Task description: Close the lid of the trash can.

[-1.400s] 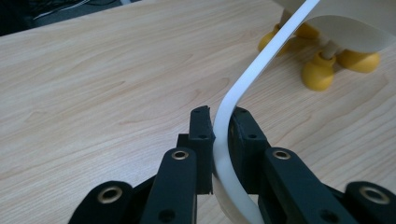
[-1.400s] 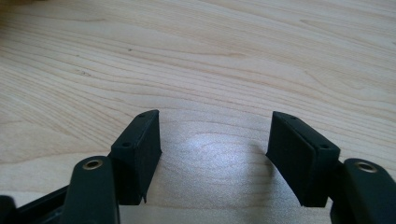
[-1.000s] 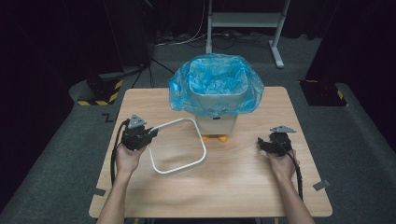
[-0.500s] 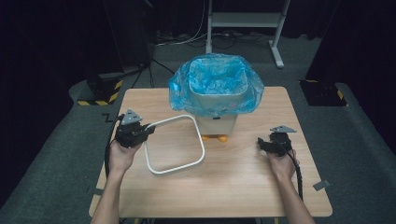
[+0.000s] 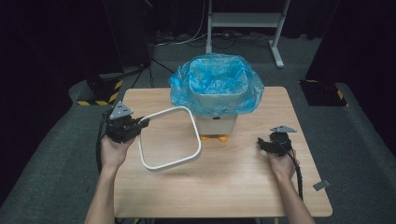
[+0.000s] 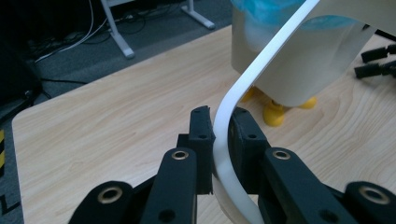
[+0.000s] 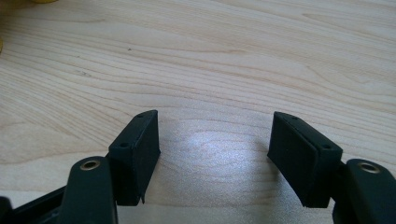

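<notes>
Left claw [image 5: 140,123] is clamping the white frame [image 5: 169,138] above the counter [image 5: 233,186]; right claw [image 5: 261,143] is resting with jaws apart.

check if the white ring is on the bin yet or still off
Off. The white ring is held beside the bin, clamped between the left gripper jaws, tilted above the table. The blue bag drapes loose over the rim.

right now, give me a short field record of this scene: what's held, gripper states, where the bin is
held item: white square ring, lifted off the table at a tilt
left gripper: jaws shut on the ring's edge near a corner
right gripper: jaws open, nothing between them, low over the table at its right
bin: white, blue bag draped over its rim, on orange feet, beyond the ring
</notes>
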Demonstrator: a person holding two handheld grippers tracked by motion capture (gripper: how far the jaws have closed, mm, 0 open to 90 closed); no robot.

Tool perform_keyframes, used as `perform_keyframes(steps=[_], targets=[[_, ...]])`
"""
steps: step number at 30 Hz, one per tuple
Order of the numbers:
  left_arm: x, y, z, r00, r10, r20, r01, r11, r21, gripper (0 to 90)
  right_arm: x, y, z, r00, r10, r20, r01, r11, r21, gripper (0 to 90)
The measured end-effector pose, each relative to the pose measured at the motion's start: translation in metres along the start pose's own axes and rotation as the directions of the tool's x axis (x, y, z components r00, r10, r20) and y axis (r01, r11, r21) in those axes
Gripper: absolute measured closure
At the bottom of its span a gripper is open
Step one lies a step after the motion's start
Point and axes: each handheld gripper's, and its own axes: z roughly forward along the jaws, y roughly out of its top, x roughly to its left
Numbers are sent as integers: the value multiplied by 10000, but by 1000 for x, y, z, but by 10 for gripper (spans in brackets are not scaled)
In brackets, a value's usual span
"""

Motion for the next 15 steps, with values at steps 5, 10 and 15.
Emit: perform_keyframes(steps=[5, 10, 15], targets=[[6, 6, -6, 9999, -115, 33, 115, 9999, -107, 804, 0, 0, 0, 10000, 5, 0, -5, 10000, 0, 336], [9, 12, -10, 10000, -86, 1, 86, 9999, -105, 804, 0, 0, 0, 10000, 12, -7, -12, 10000, 2, 336], [14, 22, -12, 10000, -29, -21, 29, 9999, -104, 804, 0, 0, 0, 10000, 12, -10, -12, 10000, 2, 337]])
